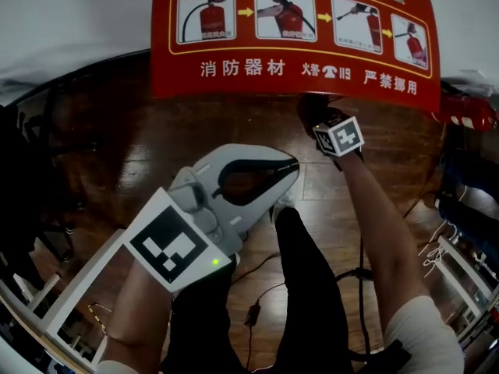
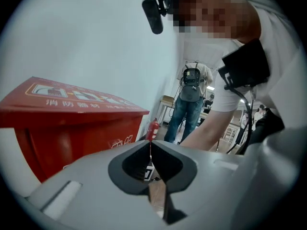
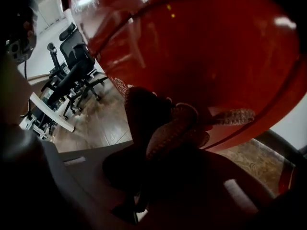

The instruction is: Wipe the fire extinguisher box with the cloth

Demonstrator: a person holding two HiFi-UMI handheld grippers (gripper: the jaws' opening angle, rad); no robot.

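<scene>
The red fire extinguisher box (image 1: 296, 33) stands against the wall, its top printed with usage pictures; it also shows at the left of the left gripper view (image 2: 72, 123). My right gripper (image 1: 321, 123) reaches to the box's front just below the top edge, shut on a dark brown cloth (image 1: 310, 107). In the right gripper view the bunched cloth (image 3: 165, 123) is pressed on the glossy red box front (image 3: 201, 47) and hides the tips of the right gripper (image 3: 156, 159). My left gripper (image 1: 290, 170) hangs back above the floor, off the box, jaws shut (image 2: 150, 147) on nothing.
Dark wooden floor (image 1: 156, 154) lies below. A red extinguisher (image 1: 465, 114) stands right of the box, seen also as a small extinguisher (image 2: 152, 128). Cables (image 1: 257, 306) trail by my legs. A white frame (image 1: 74, 287) is lower left. Office chairs (image 3: 76, 68) and a standing person (image 2: 189, 104) are further off.
</scene>
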